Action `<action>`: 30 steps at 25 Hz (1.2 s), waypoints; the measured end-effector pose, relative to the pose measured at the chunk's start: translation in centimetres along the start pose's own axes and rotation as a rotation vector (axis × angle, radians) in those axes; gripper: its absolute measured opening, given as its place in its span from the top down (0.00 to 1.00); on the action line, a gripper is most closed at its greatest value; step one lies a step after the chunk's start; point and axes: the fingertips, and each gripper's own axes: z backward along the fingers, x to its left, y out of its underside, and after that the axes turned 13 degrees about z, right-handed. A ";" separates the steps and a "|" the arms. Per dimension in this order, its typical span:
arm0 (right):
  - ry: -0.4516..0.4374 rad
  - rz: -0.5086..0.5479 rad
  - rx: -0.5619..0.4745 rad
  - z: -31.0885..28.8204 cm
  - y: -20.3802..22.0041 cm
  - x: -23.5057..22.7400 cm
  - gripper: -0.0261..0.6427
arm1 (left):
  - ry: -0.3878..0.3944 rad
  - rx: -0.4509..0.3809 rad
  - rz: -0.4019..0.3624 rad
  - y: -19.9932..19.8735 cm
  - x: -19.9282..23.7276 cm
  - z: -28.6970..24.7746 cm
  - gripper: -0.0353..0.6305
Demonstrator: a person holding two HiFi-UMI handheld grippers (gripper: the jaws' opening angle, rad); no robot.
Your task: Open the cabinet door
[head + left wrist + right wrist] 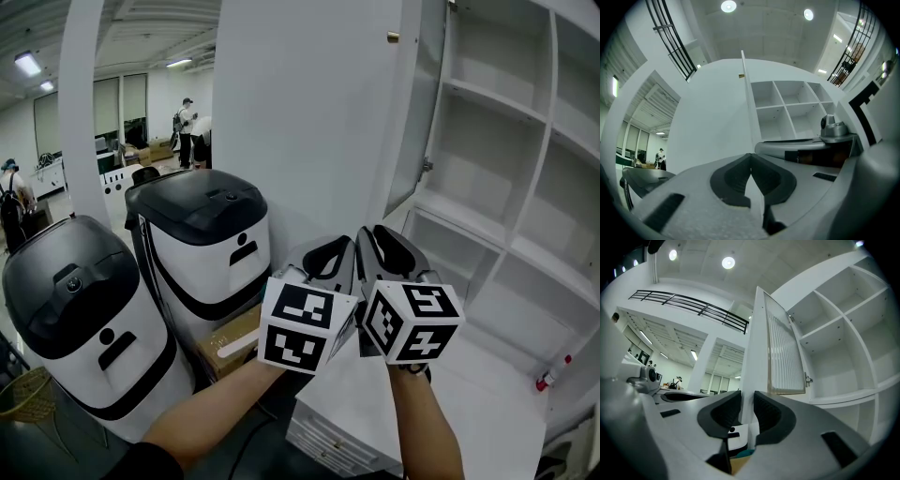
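Head view is showing the white cabinet [492, 100] standing open at the right, its square compartments showing only bare, smooth shelves and dividers. The cabinet door [309, 122], a flat matte white panel, is standing swung out to the left of them, and both grippers are sitting side by side at its near edge.

The right gripper [747, 393] is gripping that edge. Its dark ribbed jaws are sitting a narrow gap apart, with the door's thickness filling it. The left gripper [750, 157] is carrying nothing, its jaws meeting at the tips right by the door's edge; whether they are touching it I cannot tell.

A ribbed pane [783, 352] is showing on the door's inner face. At the left, a rounded white unit [202, 234] with a glossy black top is standing beside a cardboard box [230, 342], with a second unit [84, 319] nearer.
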 end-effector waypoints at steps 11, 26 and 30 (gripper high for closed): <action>0.005 0.001 0.001 -1.0 0.0 0.7 0.83 | -0.001 0.004 0.016 0.3 1.7 0.5 0.93; 0.068 -0.021 0.047 3.9 1.5 -2.7 0.84 | 0.089 0.043 0.042 2.3 -3.3 -0.8 0.93; 0.108 -0.009 0.086 5.8 2.8 -4.5 0.86 | 0.133 0.067 0.056 3.2 -5.9 -1.7 0.93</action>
